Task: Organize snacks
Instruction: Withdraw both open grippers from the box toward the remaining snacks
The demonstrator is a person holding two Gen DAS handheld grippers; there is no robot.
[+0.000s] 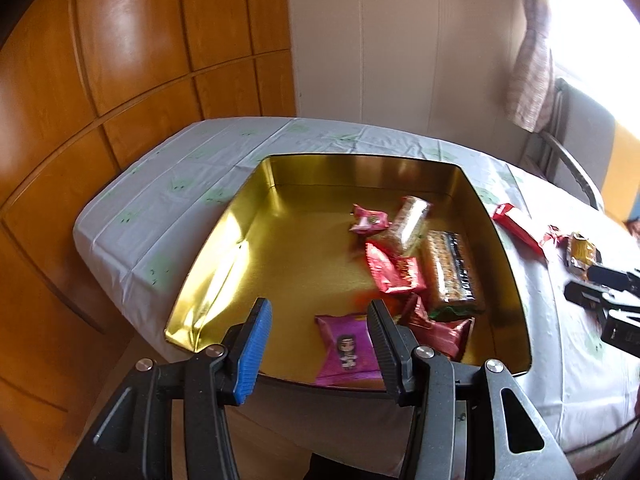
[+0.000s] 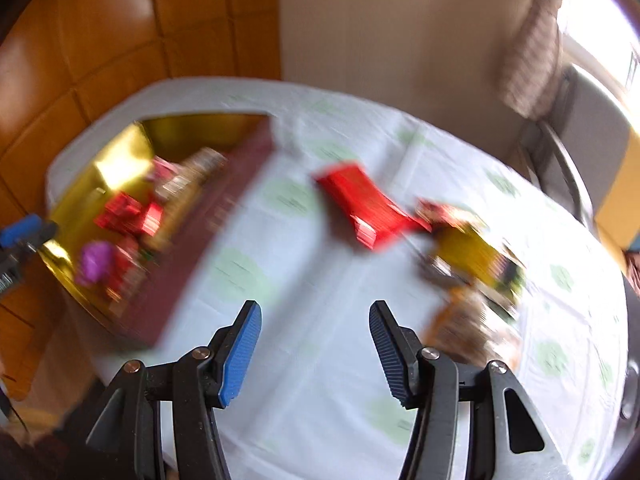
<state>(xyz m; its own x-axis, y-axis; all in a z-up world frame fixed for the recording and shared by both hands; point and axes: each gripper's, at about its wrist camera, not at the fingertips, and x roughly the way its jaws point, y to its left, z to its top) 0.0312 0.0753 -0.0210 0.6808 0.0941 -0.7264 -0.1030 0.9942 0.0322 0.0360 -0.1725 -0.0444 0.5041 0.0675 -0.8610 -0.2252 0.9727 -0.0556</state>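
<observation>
A gold tin box (image 1: 224, 264) sits on the table and holds several snacks: a pink packet (image 1: 346, 350), red packets (image 1: 394, 272) and two long biscuit packs (image 1: 450, 276). My left gripper (image 1: 318, 320) is open and empty above the box's near edge, over the pink packet. In the blurred right wrist view my right gripper (image 2: 316, 320) is open and empty above the cloth. A red packet (image 2: 366, 204) and a yellow packet (image 2: 470, 256) lie ahead of it on the table; the box (image 2: 120, 160) is at left. The right gripper also shows at the left wrist view's right edge (image 1: 600, 284).
The table has a white cloth with green prints (image 1: 160, 200). A red packet (image 1: 516, 226) and small wrapped snacks (image 1: 580, 250) lie right of the box. Wooden panelling (image 1: 100, 80) stands left, a metal chair (image 1: 572, 168) and curtain at back right.
</observation>
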